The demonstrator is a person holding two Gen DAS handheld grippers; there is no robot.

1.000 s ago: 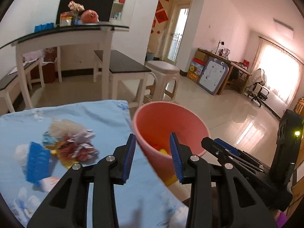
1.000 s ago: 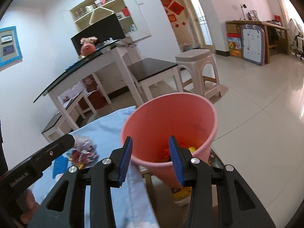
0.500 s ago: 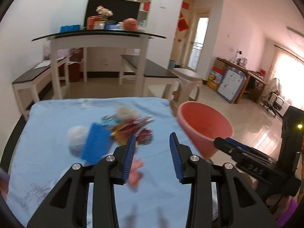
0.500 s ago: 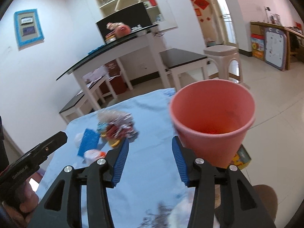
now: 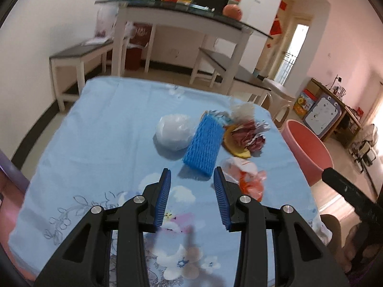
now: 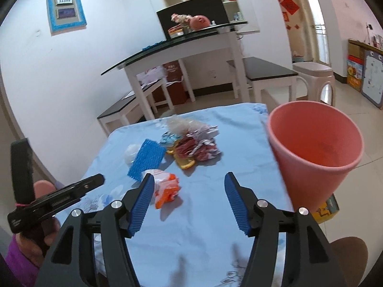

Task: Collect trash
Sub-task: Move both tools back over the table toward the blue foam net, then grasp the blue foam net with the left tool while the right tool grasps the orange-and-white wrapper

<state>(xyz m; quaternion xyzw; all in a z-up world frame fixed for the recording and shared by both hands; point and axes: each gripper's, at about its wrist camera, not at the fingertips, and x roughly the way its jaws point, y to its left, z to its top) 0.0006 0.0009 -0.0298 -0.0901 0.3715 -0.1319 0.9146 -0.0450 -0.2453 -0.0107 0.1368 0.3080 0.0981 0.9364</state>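
Note:
Trash lies piled on the blue flowered tablecloth (image 5: 100, 129): a blue foam net (image 5: 203, 143), a white wad (image 5: 173, 131), a red-and-silver crumpled wrapper (image 5: 249, 135) over a yellow piece (image 5: 235, 148), and an orange-and-white bag (image 5: 246, 174). My left gripper (image 5: 191, 186) is open and empty, just short of the foam net. In the right wrist view the foam net (image 6: 146, 159), the wrapper (image 6: 198, 144) and the orange-and-white bag (image 6: 165, 186) lie ahead. My right gripper (image 6: 188, 193) has its jaws opening, nothing between them. The pink bin (image 6: 313, 148) stands beside the table's right edge.
Behind the table stand a glass-topped white table (image 6: 182, 45), dark-topped benches (image 6: 265, 71) and a plastic stool (image 6: 313, 79). A hand in a purple sleeve (image 6: 36, 227) holds the left gripper. A yellow box (image 6: 325, 211) lies on the floor under the bin.
Both grippers swung left from over the pink bin to over the tablecloth, facing the trash pile. The right jaws have spread wider. The left jaws kept their gap.

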